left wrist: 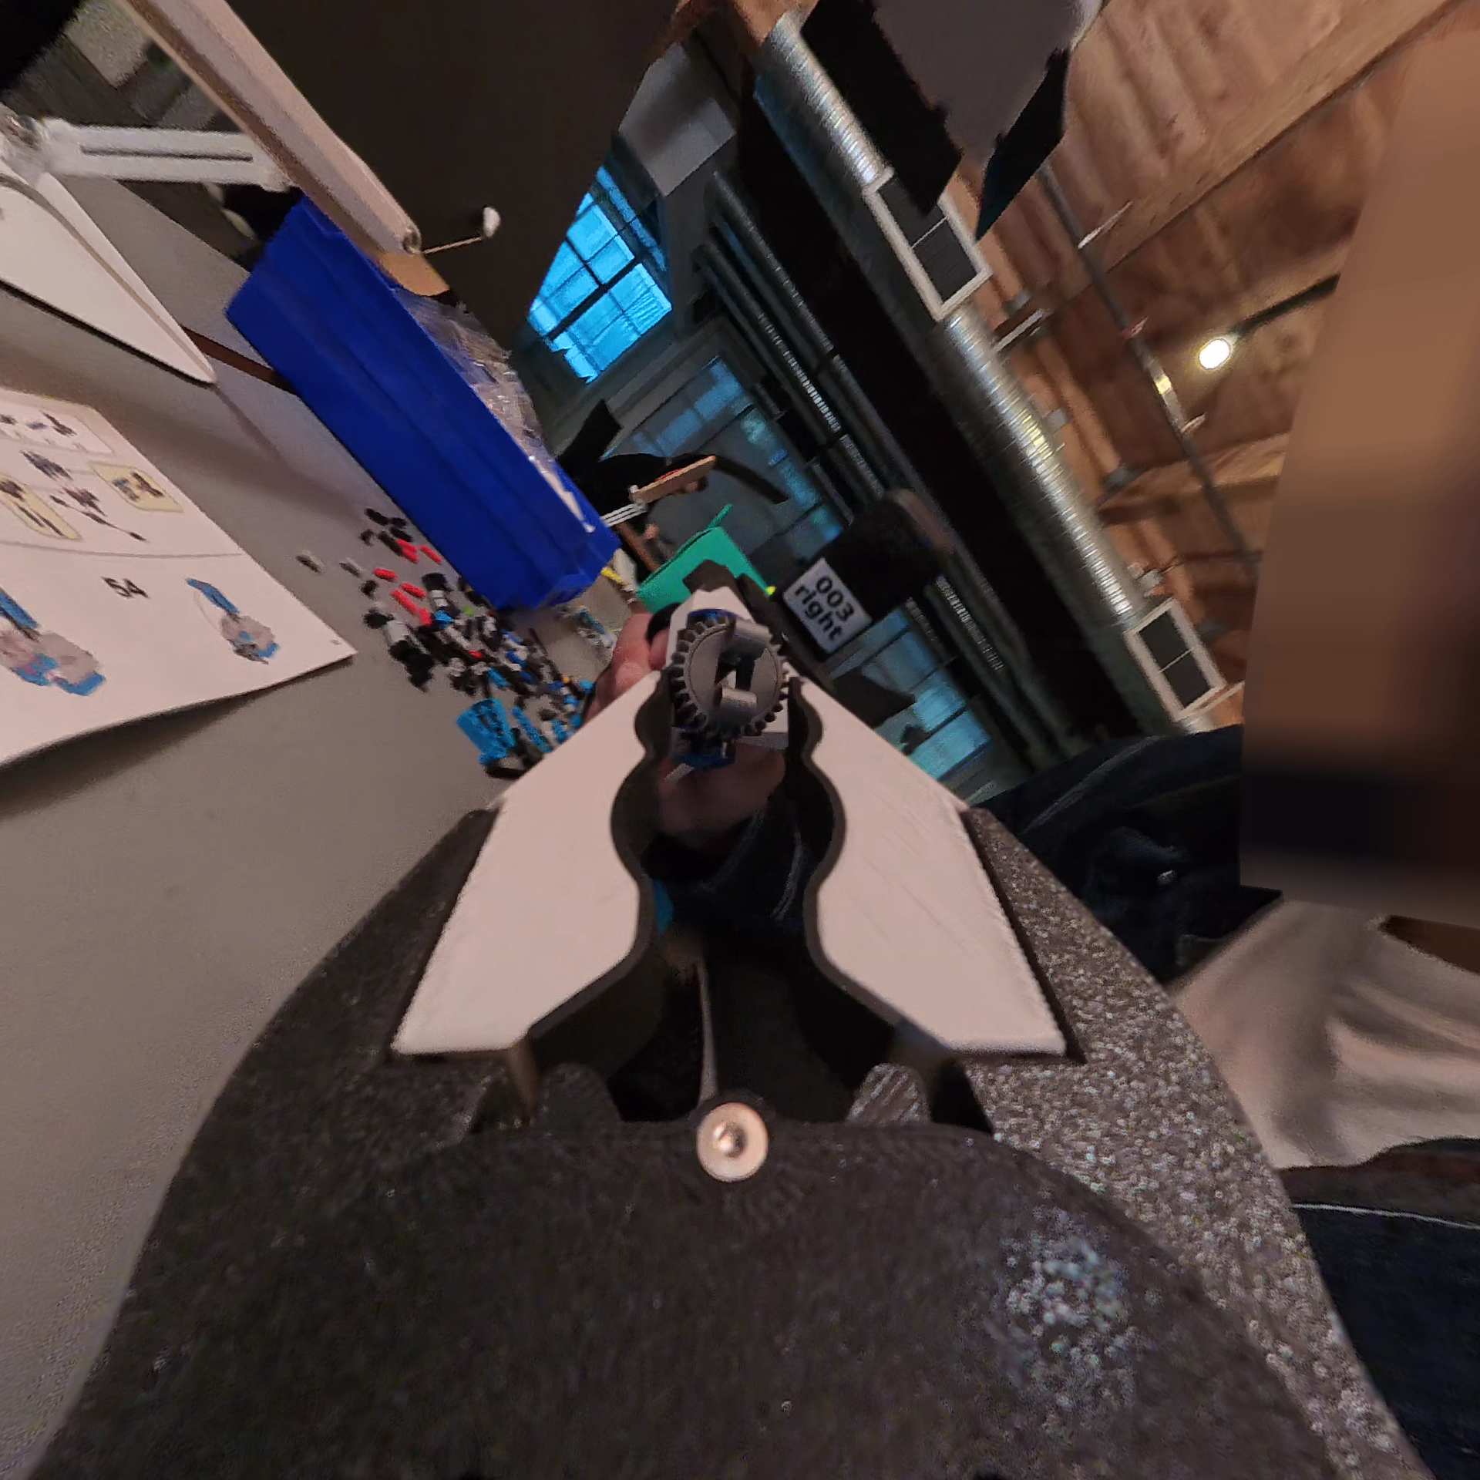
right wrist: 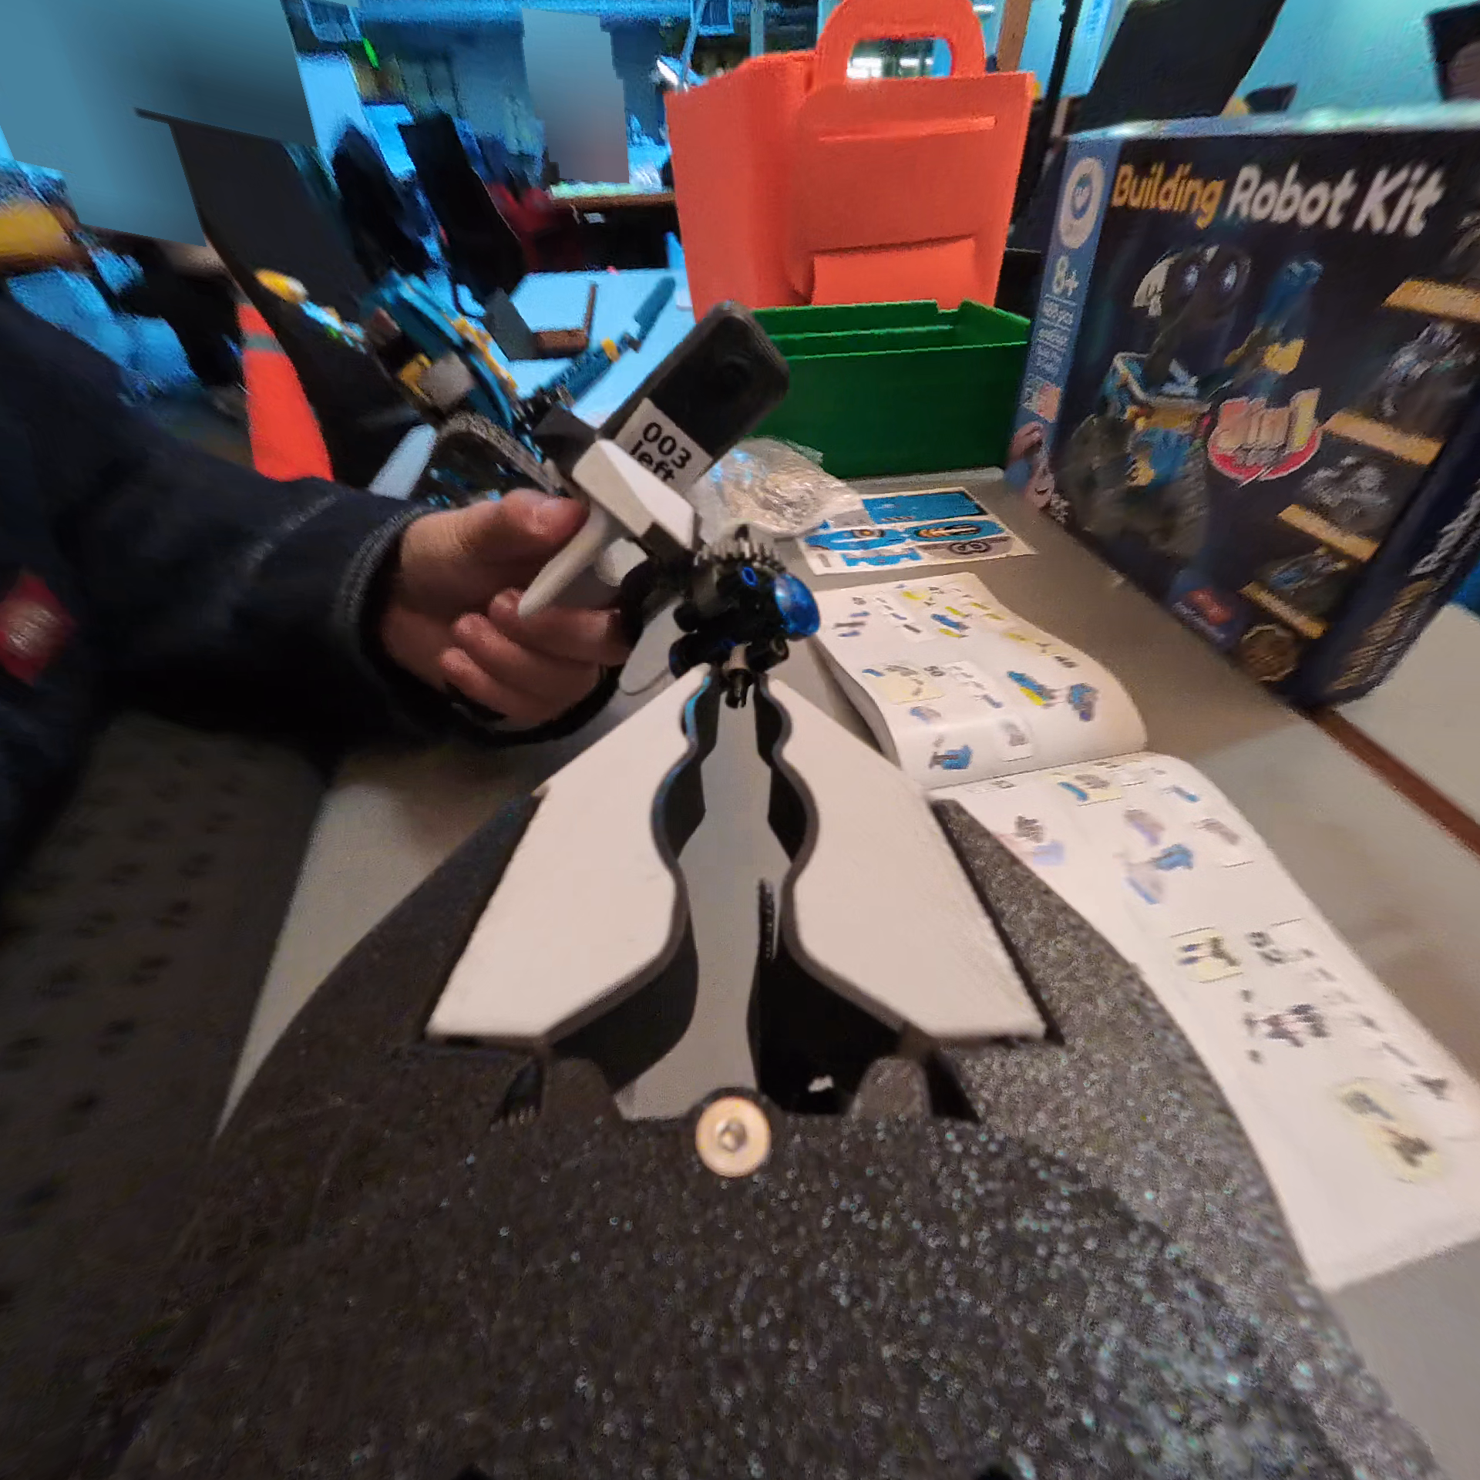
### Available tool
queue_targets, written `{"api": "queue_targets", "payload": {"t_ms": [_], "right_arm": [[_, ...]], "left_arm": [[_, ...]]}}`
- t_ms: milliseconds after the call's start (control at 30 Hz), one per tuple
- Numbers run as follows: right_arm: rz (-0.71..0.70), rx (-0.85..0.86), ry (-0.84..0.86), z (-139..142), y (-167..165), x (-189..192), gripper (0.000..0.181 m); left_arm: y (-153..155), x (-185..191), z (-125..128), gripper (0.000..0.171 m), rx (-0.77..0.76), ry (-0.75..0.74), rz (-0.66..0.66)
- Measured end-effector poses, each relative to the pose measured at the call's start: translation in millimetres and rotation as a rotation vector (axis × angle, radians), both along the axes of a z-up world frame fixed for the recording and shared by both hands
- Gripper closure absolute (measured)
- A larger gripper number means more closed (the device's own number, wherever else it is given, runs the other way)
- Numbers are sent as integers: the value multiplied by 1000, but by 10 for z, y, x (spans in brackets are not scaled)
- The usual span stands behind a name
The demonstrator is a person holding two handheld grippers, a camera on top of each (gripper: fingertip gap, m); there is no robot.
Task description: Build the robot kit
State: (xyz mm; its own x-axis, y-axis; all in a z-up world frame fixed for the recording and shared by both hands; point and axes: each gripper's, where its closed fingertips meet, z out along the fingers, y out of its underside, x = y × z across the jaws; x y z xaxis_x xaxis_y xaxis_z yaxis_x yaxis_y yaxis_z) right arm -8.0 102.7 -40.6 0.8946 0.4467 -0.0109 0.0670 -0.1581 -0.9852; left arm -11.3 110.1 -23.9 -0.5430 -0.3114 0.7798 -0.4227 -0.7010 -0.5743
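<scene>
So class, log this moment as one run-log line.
left hand-held gripper: shut on gear assembly | right hand-held gripper: shut on same assembly's lower end | instruction booklet: open on table

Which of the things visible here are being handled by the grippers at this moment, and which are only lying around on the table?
Handled:
- small gear assembly, clamped by the left gripper and gripped from below by the right gripper

Lying about:
- open instruction booklet
- loose small parts
- blue bin
- green bin
- orange bag
- kit box
- sticker sheet
</scene>
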Motion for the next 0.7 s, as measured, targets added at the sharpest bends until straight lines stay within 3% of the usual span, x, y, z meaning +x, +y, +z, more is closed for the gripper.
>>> {"api": "queue_targets", "payload": {"t_ms": [100,267,400,567,700], "right_arm": [[-32,6,-69,15,6,-15,175],[1,-70,113,-58,31,2,174],[-31,-40,-1,-97,38,10,171],[-113,-38,-142,-186,92,60,151],[-108,-11,-147,-122,72,26,154]], "left_arm": [[27,1,13,143,-95,8,-23],[64,33,-55,144,-153,56,-24],[139,47,-79,144,-223,76,-18],[146,52,-123,144,-260,109,-39],[131,54,-132,144,-265,115,-47]]}}
